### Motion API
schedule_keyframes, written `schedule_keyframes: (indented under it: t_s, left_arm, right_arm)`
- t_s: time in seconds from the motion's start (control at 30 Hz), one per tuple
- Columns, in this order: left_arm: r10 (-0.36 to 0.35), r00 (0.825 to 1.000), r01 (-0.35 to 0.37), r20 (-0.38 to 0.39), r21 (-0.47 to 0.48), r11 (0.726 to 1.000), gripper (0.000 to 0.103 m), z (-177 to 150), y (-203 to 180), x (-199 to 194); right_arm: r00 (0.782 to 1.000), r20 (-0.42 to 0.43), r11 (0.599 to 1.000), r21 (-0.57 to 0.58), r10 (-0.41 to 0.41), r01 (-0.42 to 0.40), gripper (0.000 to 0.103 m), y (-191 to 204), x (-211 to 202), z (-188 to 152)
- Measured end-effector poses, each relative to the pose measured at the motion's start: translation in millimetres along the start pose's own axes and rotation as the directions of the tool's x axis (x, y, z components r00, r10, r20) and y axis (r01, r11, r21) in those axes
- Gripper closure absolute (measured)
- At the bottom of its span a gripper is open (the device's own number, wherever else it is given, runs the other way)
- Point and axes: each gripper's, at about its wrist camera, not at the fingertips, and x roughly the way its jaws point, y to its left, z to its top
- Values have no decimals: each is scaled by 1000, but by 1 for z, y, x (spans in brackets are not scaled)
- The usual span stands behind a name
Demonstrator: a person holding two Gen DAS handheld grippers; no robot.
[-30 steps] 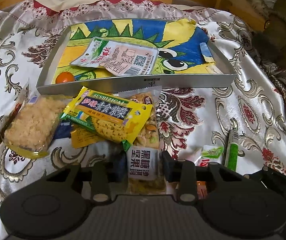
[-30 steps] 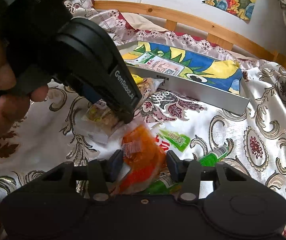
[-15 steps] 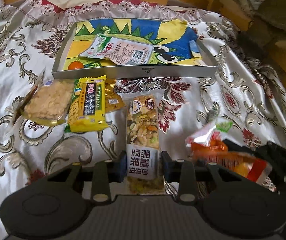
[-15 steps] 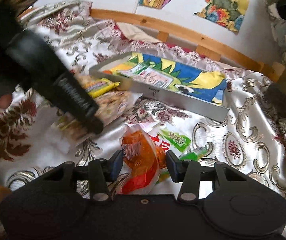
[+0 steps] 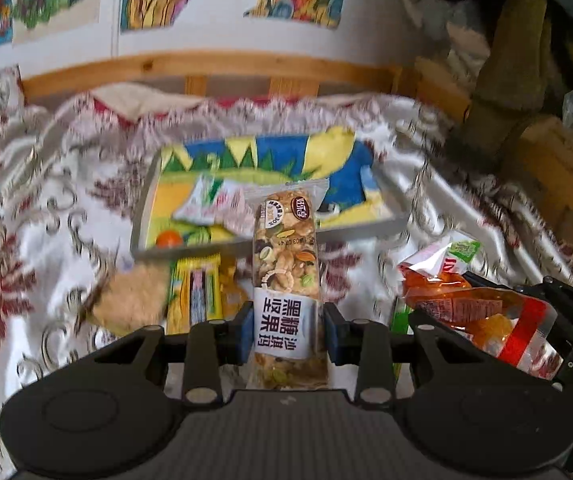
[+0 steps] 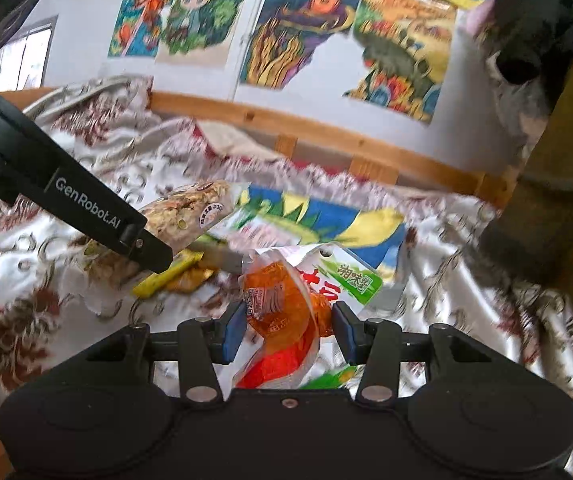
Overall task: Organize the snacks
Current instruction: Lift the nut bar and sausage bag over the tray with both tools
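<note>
My left gripper (image 5: 287, 330) is shut on a nut bar (image 5: 287, 264) in a clear wrapper and holds it raised above the cloth, in front of the tray (image 5: 270, 240). The tray has a colourful cartoon liner and holds a flat white snack packet (image 5: 210, 202) and a small orange ball (image 5: 168, 239). My right gripper (image 6: 288, 332) is shut on an orange snack bag (image 6: 282, 320), lifted off the cloth; a red-and-green packet (image 6: 346, 280) hangs with it. The left gripper with the nut bar (image 6: 190, 216) shows at the left of the right wrist view.
A rice cracker pack (image 5: 132, 300) and a yellow bar (image 5: 196, 290) lie on the patterned cloth (image 5: 46, 240) before the tray. A green tube (image 5: 398, 320) lies beside the left gripper. A wooden rail (image 5: 214, 68) runs behind, and a dark post (image 6: 558, 200) stands at right.
Both grippers have risen and tilted upward with their snacks. The nut bar left the cloth and now hangs in front of the tray. The wall posters came into view.
</note>
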Motion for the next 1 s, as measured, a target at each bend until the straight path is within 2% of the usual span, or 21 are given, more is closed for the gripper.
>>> schedule_keyframes:
  t_s: [0.23,0.37,0.47,0.7,1.0]
  left_arm:
    - [13,994,-10,109,-27,1000,65,37,4,6]
    - [31,985,-29,172,-11,1000,65,64,7,23]
    - [35,981,-30,191,-27,999,65,83,11,45]
    - [59,982,-46,180,-77,996,65,115,18,103]
    - [73,995,-62,65,-158,986,65,119,25,176]
  right_arm:
    - [996,75,999,3,-47,47,55,-30,21,30]
    - [991,112,997,-22,-76,79,55,-47,51,47]
    - [989,124,996,-17,-79,82,55,-59,79,57]
    - [987,136,994,80,-89,79,54,-84,136,67]
    - [993,100,986,158,-62,46,54,-95,185,40]
